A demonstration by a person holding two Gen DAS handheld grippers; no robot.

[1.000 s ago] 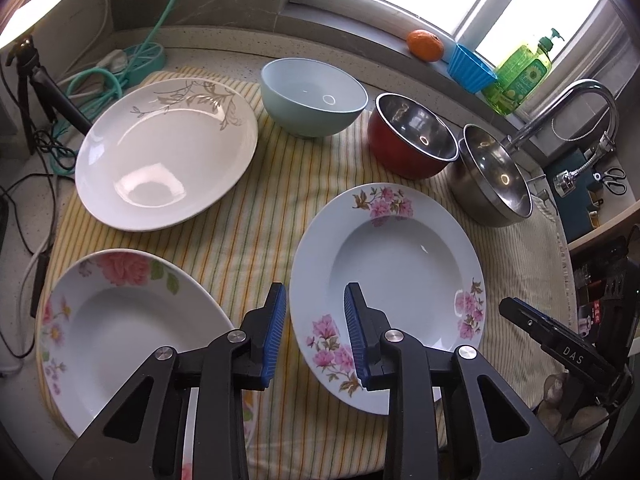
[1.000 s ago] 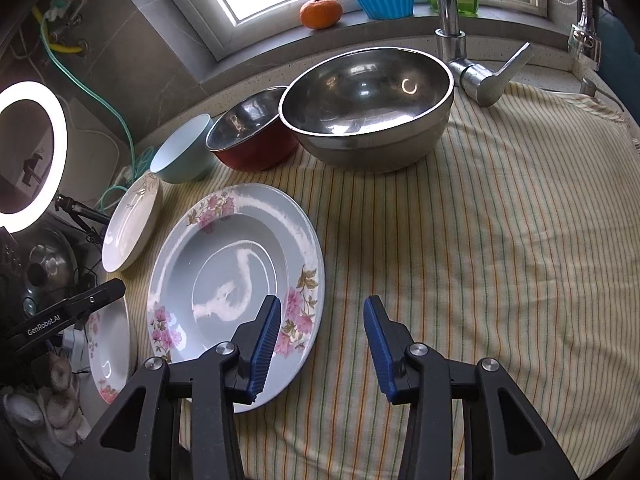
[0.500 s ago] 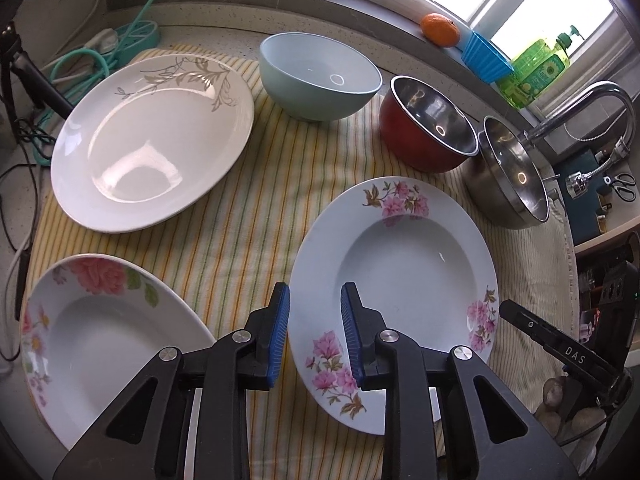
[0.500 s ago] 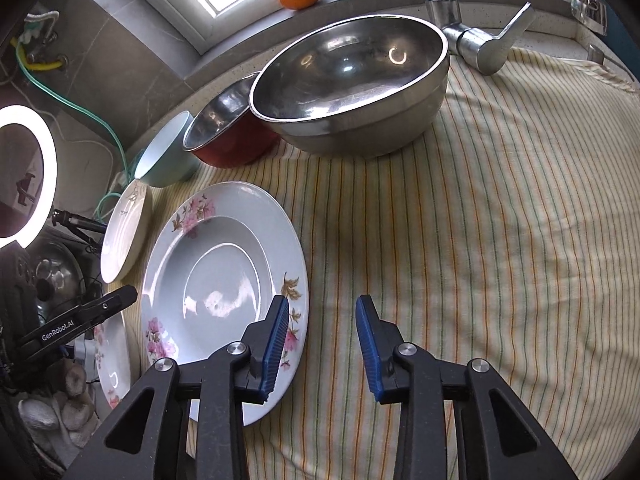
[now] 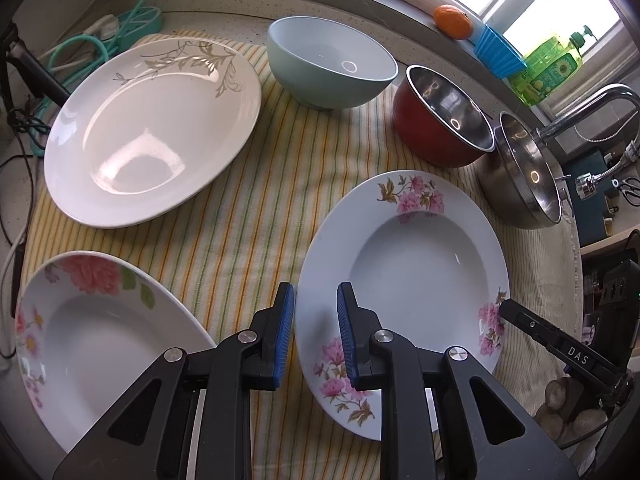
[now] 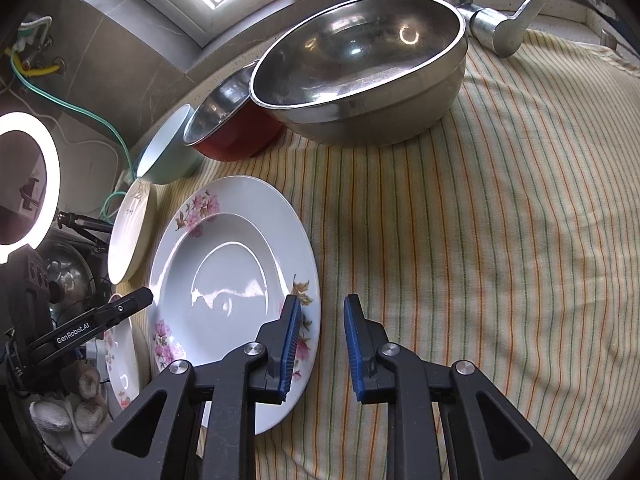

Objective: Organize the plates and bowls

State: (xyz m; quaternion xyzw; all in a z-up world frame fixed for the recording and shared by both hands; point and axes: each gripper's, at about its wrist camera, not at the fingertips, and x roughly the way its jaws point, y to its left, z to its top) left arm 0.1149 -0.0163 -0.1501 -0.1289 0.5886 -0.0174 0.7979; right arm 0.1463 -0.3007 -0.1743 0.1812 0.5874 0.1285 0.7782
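Item: pink-flowered deep plate (image 5: 404, 276), lying flat on the striped cloth (image 5: 248, 216) of the surface, central. Since a second before, both tools had closed in on it from opposite sides: the left hand-held gripper (image 5: 315, 316), jaws apart and empty, narrower than a second earlier, now straddled the rim at the plate's 9 o'clock; the right hand-held gripper (image 6: 320, 332), likewise parted and holding nothing, hung over the rim at its 3 o'clock, one pad above the china and the other above bare cloth. Judged: a two-sided lift of this plate was being prepared, grasp not yet made, and sorting had hardly begun. Other plates: a white plate with gold leaf pattern (image 5: 152, 132) at 10 o'clock, well apart; a rose-printed plate (image 5: 92, 340) at 8 o'clock, near the left tool. Bowls, ranged along the far side: a pale blue bowl (image 5: 332, 68) at 12 o'clock, a red steel-lined bowl (image 5: 444, 120) at 1 o'clock, a large steel bowl (image 6: 360, 68) at 2 o'clock, beside the tap (image 6: 492, 20). On the sill: an orange (image 5: 452, 20) and a blue cup (image 5: 500, 52). Obstruction: none lay on the plate itself; the rose-printed plate crowded the left tool's side.
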